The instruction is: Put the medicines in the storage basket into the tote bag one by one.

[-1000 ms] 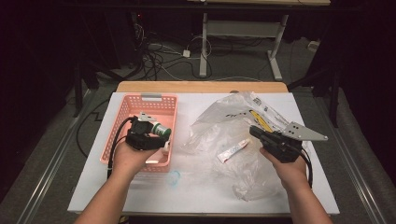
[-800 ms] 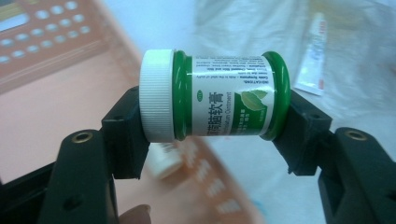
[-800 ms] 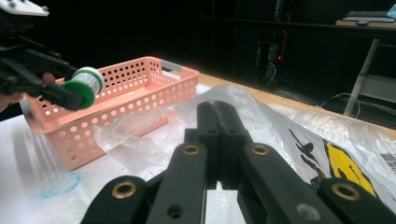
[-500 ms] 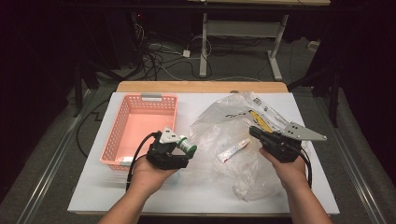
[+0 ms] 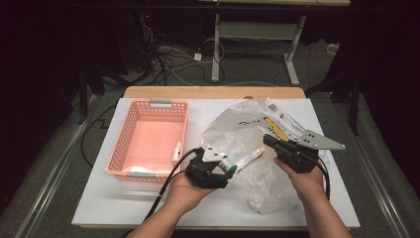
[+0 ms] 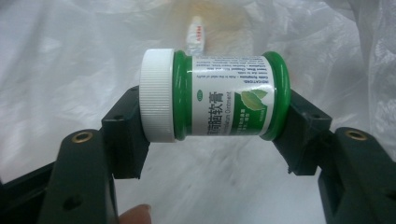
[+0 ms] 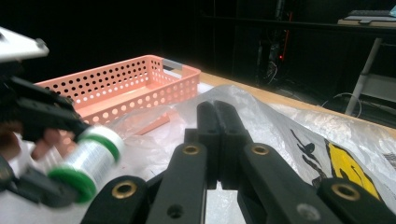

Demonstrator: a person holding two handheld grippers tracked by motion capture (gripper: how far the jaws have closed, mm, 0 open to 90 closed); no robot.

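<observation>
A green ointment jar [image 6: 229, 95] with a white screw cap lies sideways between the jaws of my left gripper [image 6: 215, 128], which is shut on its two ends. In the high view that gripper [image 5: 224, 166] holds the jar [image 5: 230, 167] at the left edge of a crumpled clear plastic bag [image 5: 257, 183]. My right gripper [image 5: 269, 140] rests on the bag's right part, its jaws pressed together [image 7: 217, 119]. Whether a fold of bag is pinched between them is hidden. The jar [image 7: 88, 158] is blurred in the right gripper view.
A pink perforated basket [image 5: 130, 144] stands at the left with a small tube [image 5: 176, 150] inside. The bag holds a white tube [image 5: 251, 157] and a yellow-printed pack [image 5: 273, 125]. Table edges run close in front and to the right.
My left gripper carried the jar rightward from over the basket to the bag's edge. The right gripper stayed where it was.
</observation>
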